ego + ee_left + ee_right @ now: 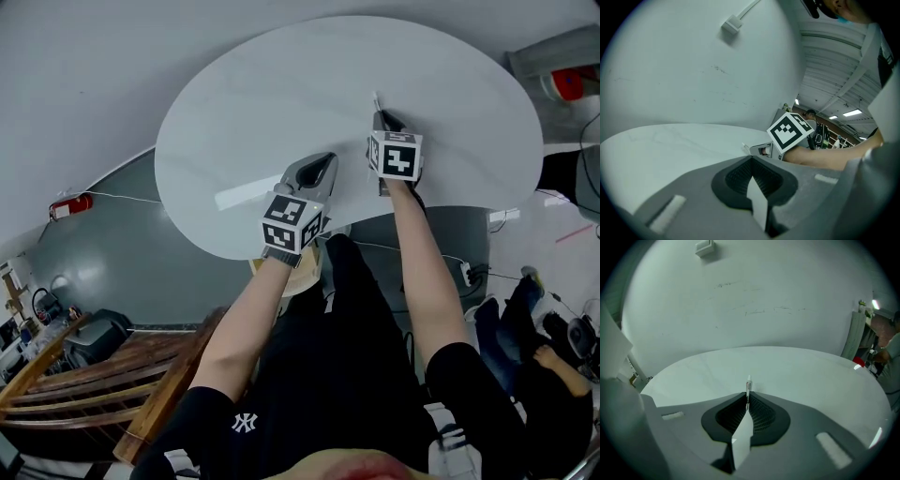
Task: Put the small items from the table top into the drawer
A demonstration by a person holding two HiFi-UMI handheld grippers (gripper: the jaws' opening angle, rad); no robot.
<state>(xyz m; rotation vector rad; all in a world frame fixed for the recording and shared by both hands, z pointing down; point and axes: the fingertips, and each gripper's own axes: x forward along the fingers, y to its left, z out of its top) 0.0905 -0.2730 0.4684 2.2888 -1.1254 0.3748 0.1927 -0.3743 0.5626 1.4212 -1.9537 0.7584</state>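
Both arms stretched over table [244, 112]; right gripper [747, 401] pinching thin white pen [748, 384], left gripper [752, 178] closed, empty. NY logo [245, 423] on shirt.

Pen [376, 101] in right gripper [380, 117] over table [234, 122]; left gripper [326, 161] leftward, nearer

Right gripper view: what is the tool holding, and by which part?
A thin white pen, pinched by its near part; the far end juts out ahead.
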